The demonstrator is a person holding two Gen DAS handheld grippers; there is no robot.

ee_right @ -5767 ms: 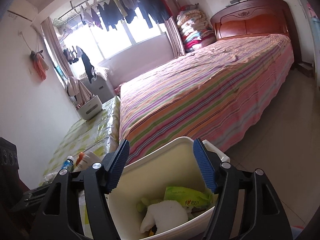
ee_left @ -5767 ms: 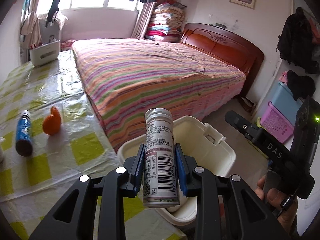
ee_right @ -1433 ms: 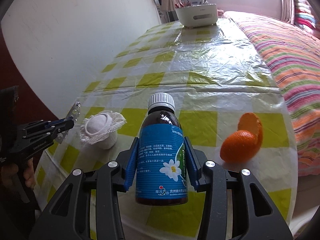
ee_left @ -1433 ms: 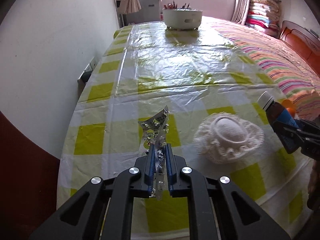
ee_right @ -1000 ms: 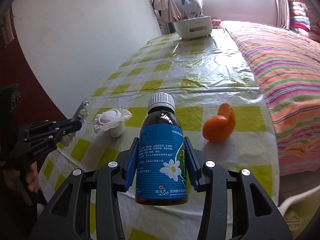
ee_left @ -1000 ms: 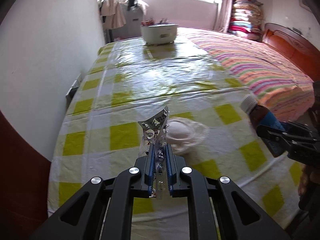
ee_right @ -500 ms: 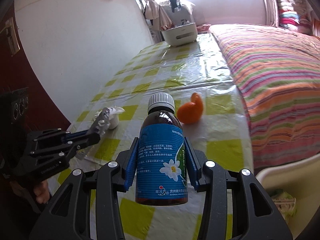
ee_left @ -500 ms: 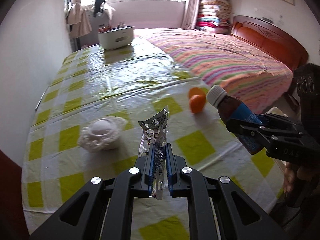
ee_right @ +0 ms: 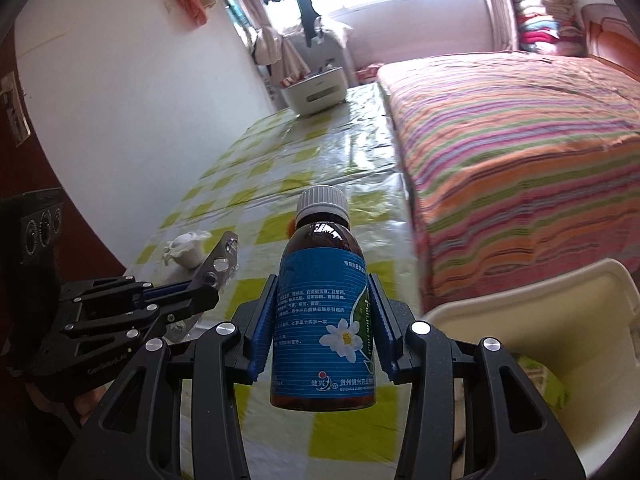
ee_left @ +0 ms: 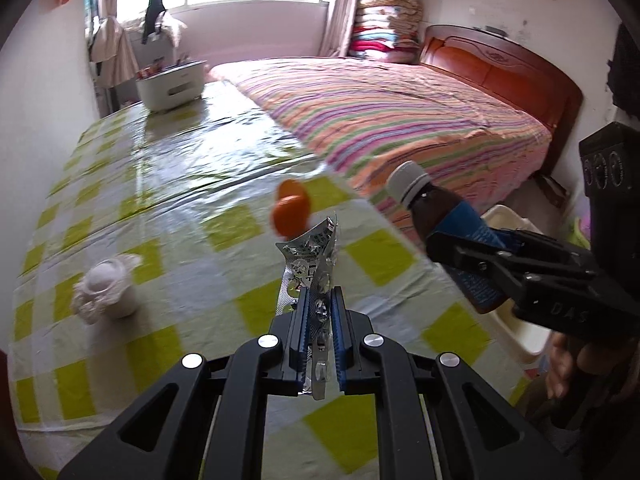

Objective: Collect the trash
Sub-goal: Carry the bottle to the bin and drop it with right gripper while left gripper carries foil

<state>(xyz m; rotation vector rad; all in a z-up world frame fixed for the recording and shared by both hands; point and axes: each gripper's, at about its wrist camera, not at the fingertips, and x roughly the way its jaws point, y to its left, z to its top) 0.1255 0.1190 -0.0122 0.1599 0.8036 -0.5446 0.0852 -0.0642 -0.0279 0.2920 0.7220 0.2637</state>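
- In our left hand, the left gripper (ee_left: 318,344) has its blue-padded fingers pressed together on a crumpled silver foil blister pack (ee_left: 310,264), which sticks up out of the grip above the near end of the yellow-and-white checked table with its glossy plastic cover (ee_left: 192,184).
- In our right hand, the right gripper (ee_right: 323,330) pinches a brown glass medicine bottle with a blue label and a white screw cap (ee_right: 323,312); it stands upright between the pads, above the near right edge of the table.
- From the left wrist view that bottle (ee_left: 448,232) shows tilted, to the right of the blister pack, with part of our hand (ee_left: 568,368) under the gripper handle.
- Off the table's near right corner sits a cream plastic waste bin (ee_right: 532,304), open at the top, with some green and white rubbish inside.
- On the table's near left part lies a white crumpled paper wad (ee_left: 106,292).
- Further along, near the table's right edge, lies a piece of orange peel (ee_left: 290,210), well apart from the wad.
- At the table's far end stands a white plastic storage basket (ee_left: 172,86).
- Along the table's right side runs a bed under a striped multicoloured cover (ee_left: 400,120), with a red-brown wooden headboard (ee_left: 500,64) at its far right.
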